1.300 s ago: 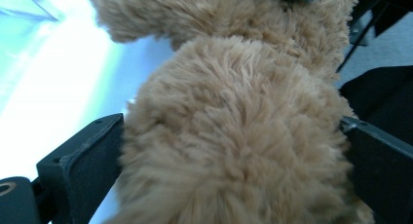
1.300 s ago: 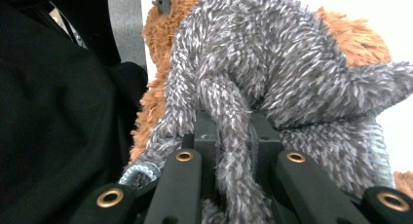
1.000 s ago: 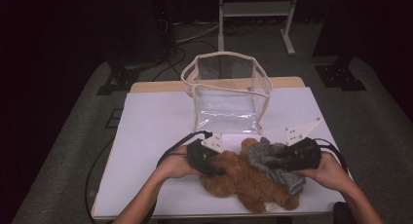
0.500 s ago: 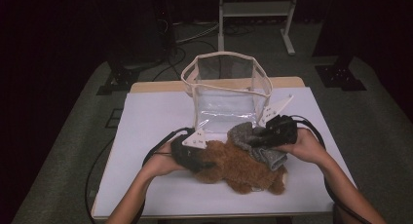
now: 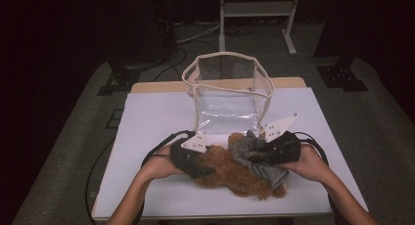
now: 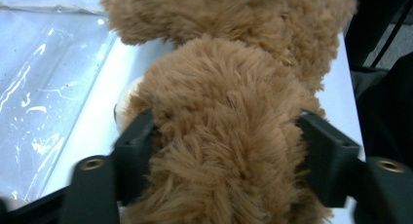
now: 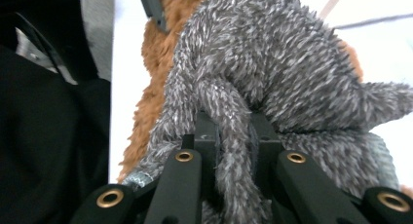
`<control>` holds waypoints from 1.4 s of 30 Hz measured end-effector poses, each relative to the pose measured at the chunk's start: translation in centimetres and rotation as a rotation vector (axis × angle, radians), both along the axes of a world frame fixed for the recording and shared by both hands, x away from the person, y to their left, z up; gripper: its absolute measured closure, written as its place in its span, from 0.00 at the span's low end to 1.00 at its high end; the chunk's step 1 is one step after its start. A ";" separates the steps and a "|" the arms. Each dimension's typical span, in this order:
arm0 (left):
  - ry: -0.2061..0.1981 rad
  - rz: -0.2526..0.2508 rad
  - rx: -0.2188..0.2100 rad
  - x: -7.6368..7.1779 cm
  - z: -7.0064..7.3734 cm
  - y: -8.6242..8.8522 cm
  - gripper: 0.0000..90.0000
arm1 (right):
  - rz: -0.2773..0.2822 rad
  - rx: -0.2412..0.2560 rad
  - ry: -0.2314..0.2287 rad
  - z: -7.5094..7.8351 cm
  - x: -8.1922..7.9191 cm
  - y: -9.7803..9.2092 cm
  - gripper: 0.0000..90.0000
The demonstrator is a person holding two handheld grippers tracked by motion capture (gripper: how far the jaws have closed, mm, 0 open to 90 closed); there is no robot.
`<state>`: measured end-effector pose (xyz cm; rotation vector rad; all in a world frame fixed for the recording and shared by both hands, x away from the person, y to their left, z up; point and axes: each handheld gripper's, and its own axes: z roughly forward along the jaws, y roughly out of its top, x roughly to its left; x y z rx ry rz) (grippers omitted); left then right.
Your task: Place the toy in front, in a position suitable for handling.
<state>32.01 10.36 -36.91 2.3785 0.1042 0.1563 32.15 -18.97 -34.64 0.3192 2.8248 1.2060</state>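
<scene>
high view: fluffy brown plush teddy bear [image 5: 230,173] lies on the white table [image 5: 147,122] just in front of the clear soft-sided plastic bag with cream trim [image 5: 227,90], which stands open-topped. a grey shaggy knit garment [image 5: 252,154] sits on the bear's side away from the left gripper, touching it. left gripper [image 5: 193,161] is at the bear's end farthest from the garment; right gripper [image 5: 274,149] is on the garment, near the bag's front corner. my read: the step is lifting bear and garment together toward the bag, so raise both ends level, clear the bag rim before moving in, don't let the grey piece peel off. left gripper view: jaws wide apart, clamped on a thick roll of the brown fur [image 6: 224,136], with the bag's clear wall [image 6: 44,87] beside it on the table; grip looks deep and centred, good. right gripper view: jaws narrow, pinching a strand-like fold of the grey garment [image 7: 272,73], brown fur [image 7: 156,63] behind it. that's a thin bite, i'd judge it the weak point; lift slowly. versus half a second ago: the left gripper has slid in closer to the bag front, the right is about level with where it was, and the bear sits slightly nearer the bag; versus a second ago, both grippers and the bundle are clearly closer to the bag.
</scene>
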 end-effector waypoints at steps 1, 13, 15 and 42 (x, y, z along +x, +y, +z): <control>-0.010 0.000 -0.003 -0.1 0.0 0.1 0.42 | 0.003 0.002 -0.011 0.1 0.1 0.4 0.86; -0.021 0.050 -0.040 -0.8 -0.4 0.9 0.48 | -0.080 -0.004 -0.039 0.5 0.5 -2.5 0.86; -0.023 0.049 -0.032 -0.8 -0.4 1.0 0.47 | -0.137 0.014 -0.021 0.4 0.3 -4.8 0.86; -0.011 0.057 -0.034 -1.4 -0.3 1.6 0.46 | -0.221 0.038 0.032 -0.1 2.0 -8.1 0.86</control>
